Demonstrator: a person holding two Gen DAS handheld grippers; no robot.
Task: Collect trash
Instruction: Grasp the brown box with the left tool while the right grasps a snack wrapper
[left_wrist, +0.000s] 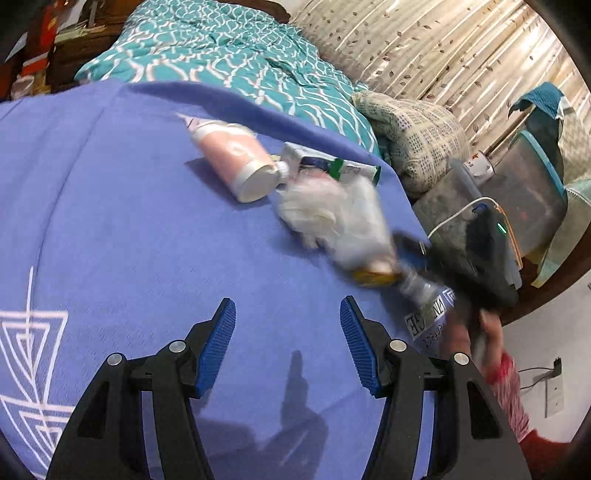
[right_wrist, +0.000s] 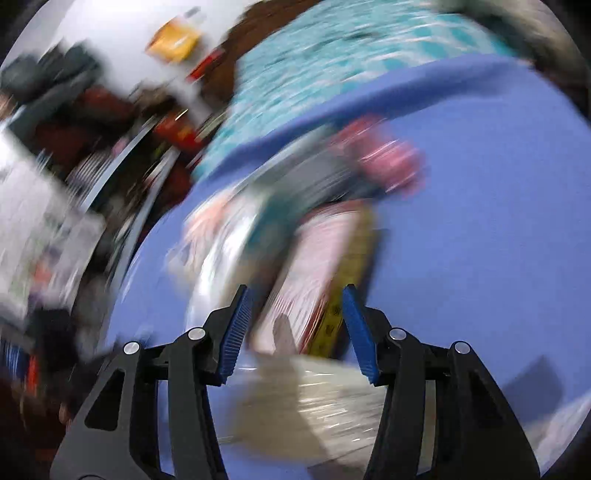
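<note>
Hovering over the blue blanket (left_wrist: 147, 221) with fingers apart and empty, the left gripper (left_wrist: 288, 332) and right gripper (right_wrist: 295, 325) have collected nothing yet; the trash pile (left_wrist: 325, 206) lies on the bed.

A big bed with a blue blanket (left_wrist: 129, 206) fills the middle; shiny leaf-print curtains (left_wrist: 461, 48) hang upper right

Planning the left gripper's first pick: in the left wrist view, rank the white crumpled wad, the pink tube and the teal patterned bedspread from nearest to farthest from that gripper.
1. White crumpled wad: ahead and slightly right of the left gripper, on the blue blanket.
2. Pink tube: just beyond it, ahead and slightly left, cap toward the camera.
3. Teal patterned bedspread: farthest, past the blanket's far edge.
</note>
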